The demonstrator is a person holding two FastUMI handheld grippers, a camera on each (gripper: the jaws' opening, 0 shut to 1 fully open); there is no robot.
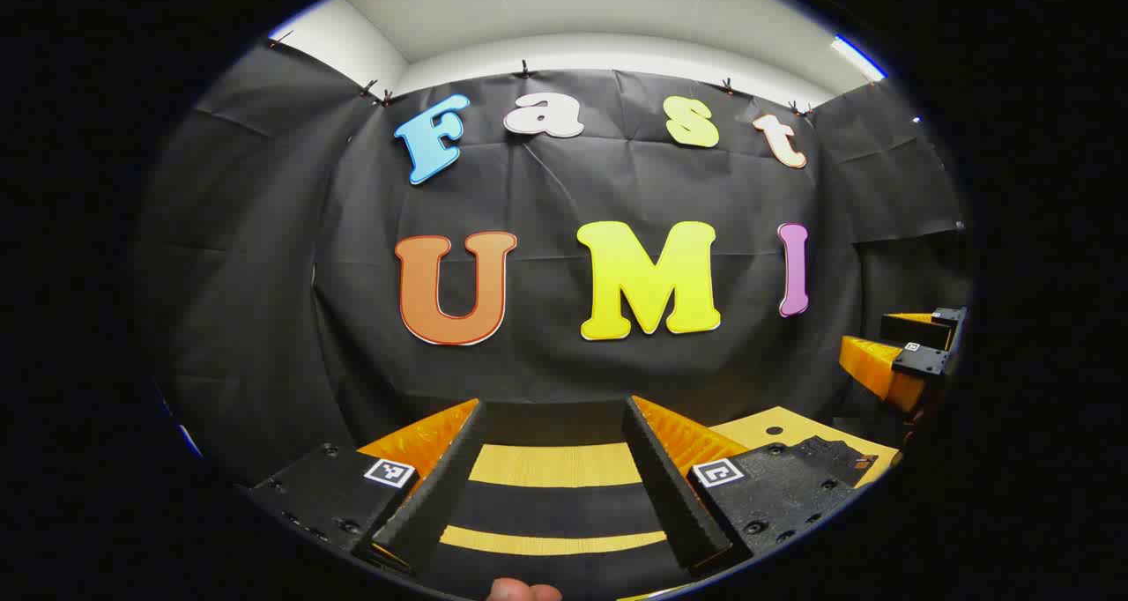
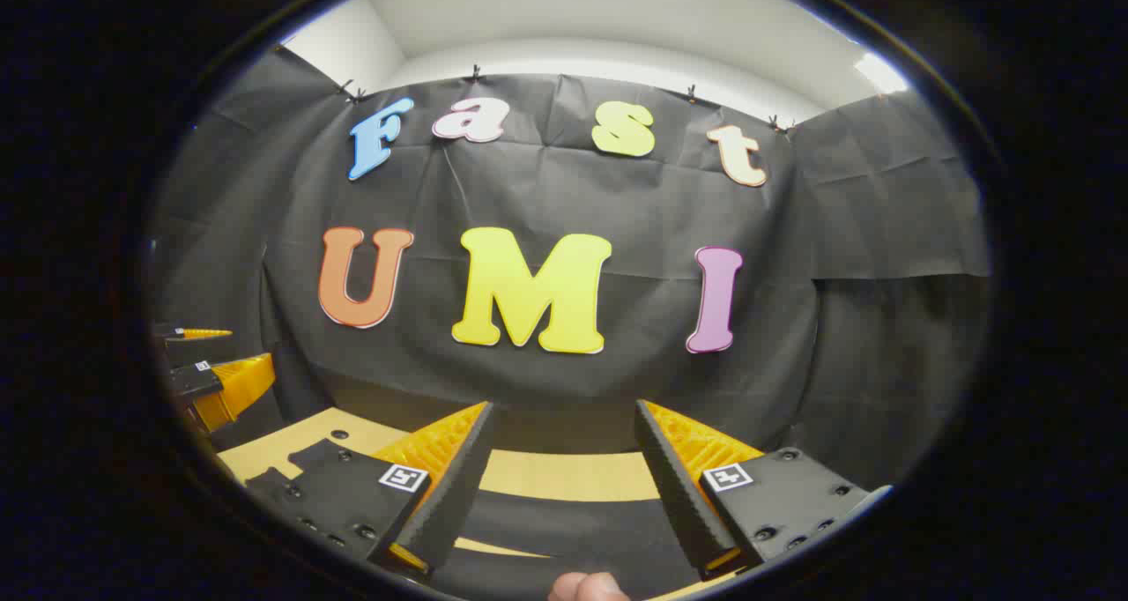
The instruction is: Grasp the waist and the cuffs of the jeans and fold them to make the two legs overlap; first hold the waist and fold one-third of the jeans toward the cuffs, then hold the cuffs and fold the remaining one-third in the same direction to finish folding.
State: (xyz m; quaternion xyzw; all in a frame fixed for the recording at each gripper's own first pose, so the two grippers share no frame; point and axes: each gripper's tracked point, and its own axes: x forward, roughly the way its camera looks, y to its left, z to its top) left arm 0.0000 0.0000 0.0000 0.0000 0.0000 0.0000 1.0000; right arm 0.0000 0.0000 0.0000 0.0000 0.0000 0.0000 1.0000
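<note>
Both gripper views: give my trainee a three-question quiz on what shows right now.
1. True or false: the left gripper is clamped on denim.
2. In the left gripper view, the right gripper appears at: A) the left edge, B) the right edge, C) the top.
3. Fill in: both cameras face the booth's black ____ wall.

Key:
1. False; its fingers stand apart with nothing between them.
2. B. The right gripper view likewise shows the left gripper at its left edge, and the right gripper's own fingers spread.
3. Cloth.
</note>
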